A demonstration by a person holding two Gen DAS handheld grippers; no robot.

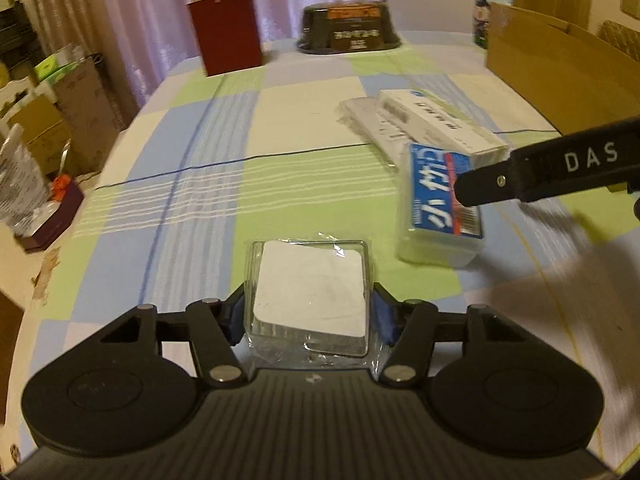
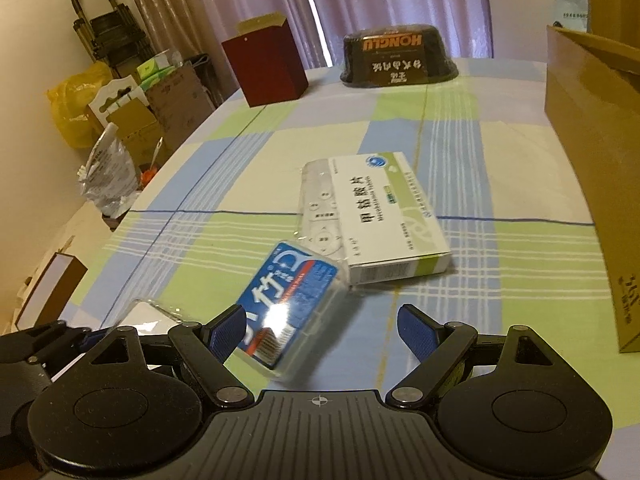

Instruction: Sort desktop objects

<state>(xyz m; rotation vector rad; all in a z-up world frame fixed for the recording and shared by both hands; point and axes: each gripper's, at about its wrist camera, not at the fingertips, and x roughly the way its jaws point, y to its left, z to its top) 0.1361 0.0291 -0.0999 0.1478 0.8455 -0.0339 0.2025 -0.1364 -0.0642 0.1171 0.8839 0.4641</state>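
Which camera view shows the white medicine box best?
The right wrist view: the white medicine box shows its whole printed top, lying partly on the remote control. The left wrist view shows it blurred and foreshortened.

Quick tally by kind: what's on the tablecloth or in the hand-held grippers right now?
Clear plastic cases: 2, one with a white card held in the left hand-held gripper, one with a blue label between the open right hand-held gripper fingers
Medicine carton: 1
Remote in a clear wrap: 1
Dark red box: 1
Dark bowl-shaped pack: 1
Brown cardboard box: 1
Total: 7
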